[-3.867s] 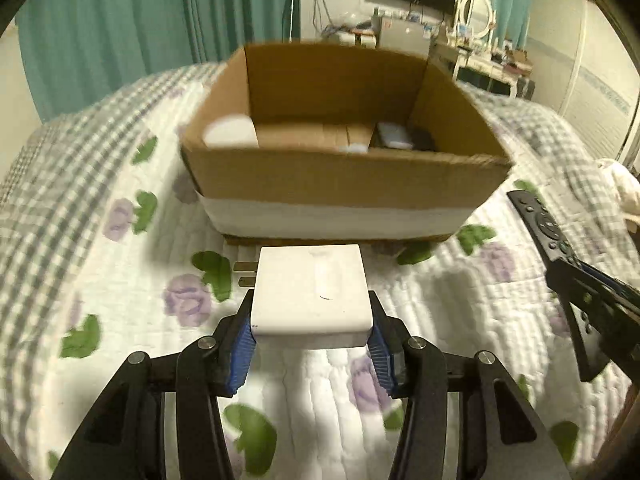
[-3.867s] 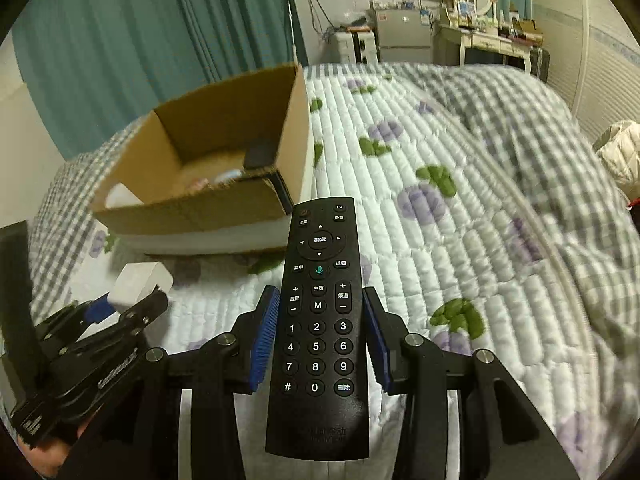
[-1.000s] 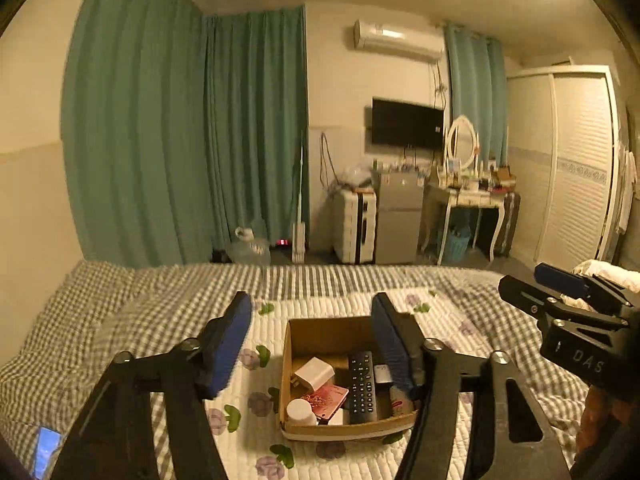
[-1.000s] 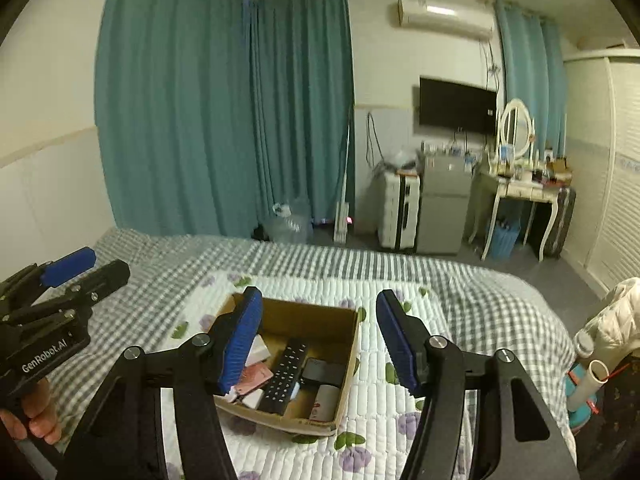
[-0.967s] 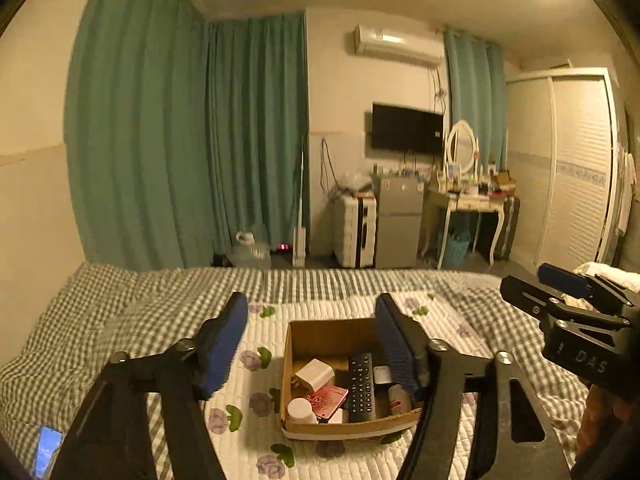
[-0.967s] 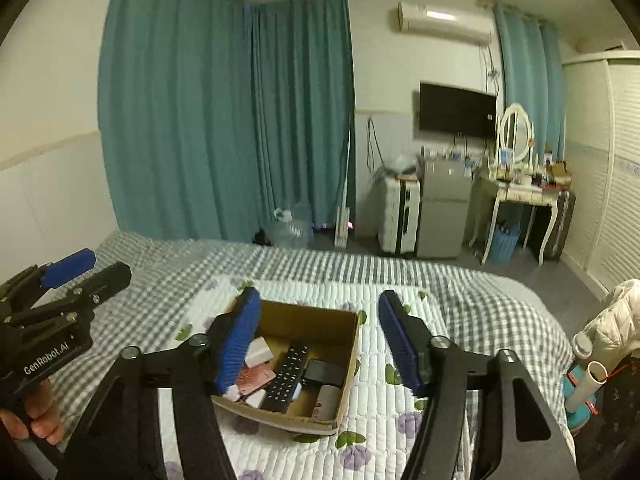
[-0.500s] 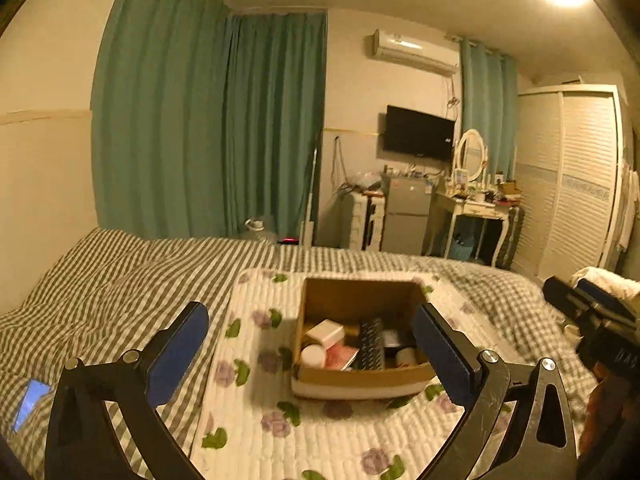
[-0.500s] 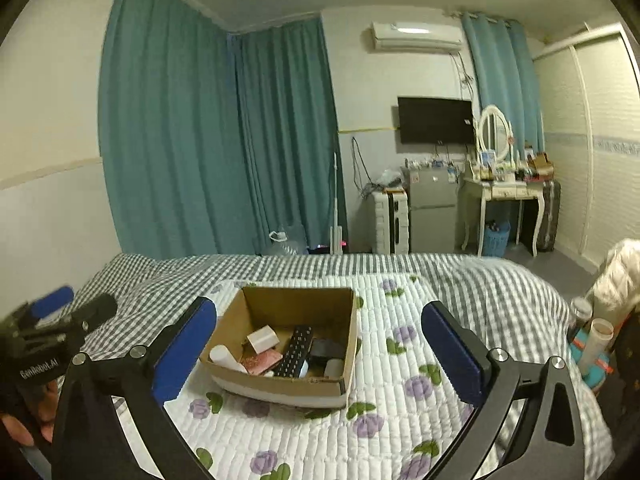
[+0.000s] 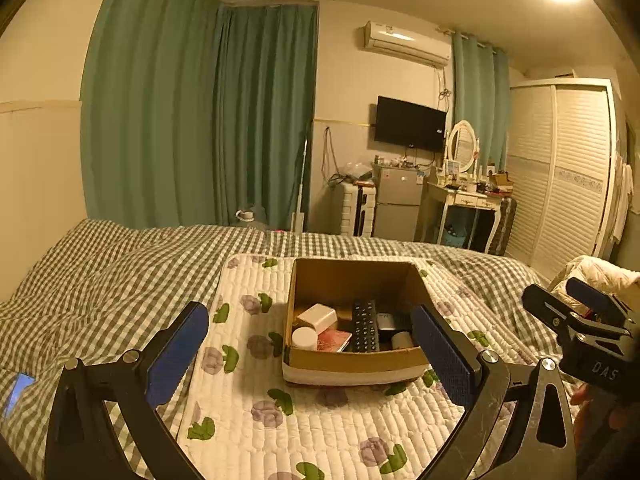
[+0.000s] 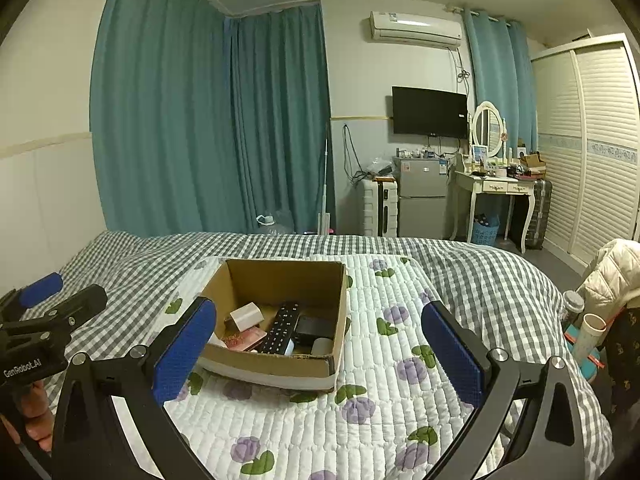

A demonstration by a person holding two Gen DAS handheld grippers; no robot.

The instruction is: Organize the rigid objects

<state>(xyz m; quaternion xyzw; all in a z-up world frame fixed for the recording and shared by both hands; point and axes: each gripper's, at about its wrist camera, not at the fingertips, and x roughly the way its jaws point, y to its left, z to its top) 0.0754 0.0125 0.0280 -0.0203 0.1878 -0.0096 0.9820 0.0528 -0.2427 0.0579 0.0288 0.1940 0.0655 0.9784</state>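
We see the cardboard box [image 9: 352, 360] sitting on the white floral quilt [image 9: 320, 432], open top, with the rigid items inside it. The black remote [image 9: 365, 326] lies lengthwise down the middle of the box floor. The white charger block [image 9: 322, 317] sits to its left toward the back, tilted. In front of the charger there's a white round lid or jar [image 9: 304, 337], and next to that a red booklet-like item [image 9: 334, 339] touching the remote's left edge. Right of the remote we make out a dark flat device [image 10: 314, 327] and a pale cylinder [image 10: 322, 346] near the front wall – can't tell what either is exactly.

Our left gripper [image 9: 312, 354] is held back from the box and above the quilt, blue pads spread wide with nothing between them; the box shows in the gap. Our right gripper [image 10: 318, 354] is the same – fingers far apart, empty, box framed between them. Each gripper shows at the edge of the other's view, well apart from the box.

Further out: the quilt lies over a grey checked bedspread [image 10: 480, 272]. Behind the bed are teal curtains [image 10: 208, 120], a wall TV [image 10: 430, 112], an air conditioner [image 10: 416, 30], a small fridge [image 10: 422, 196] and a white dressing table [image 10: 500, 188] with an oval mirror.
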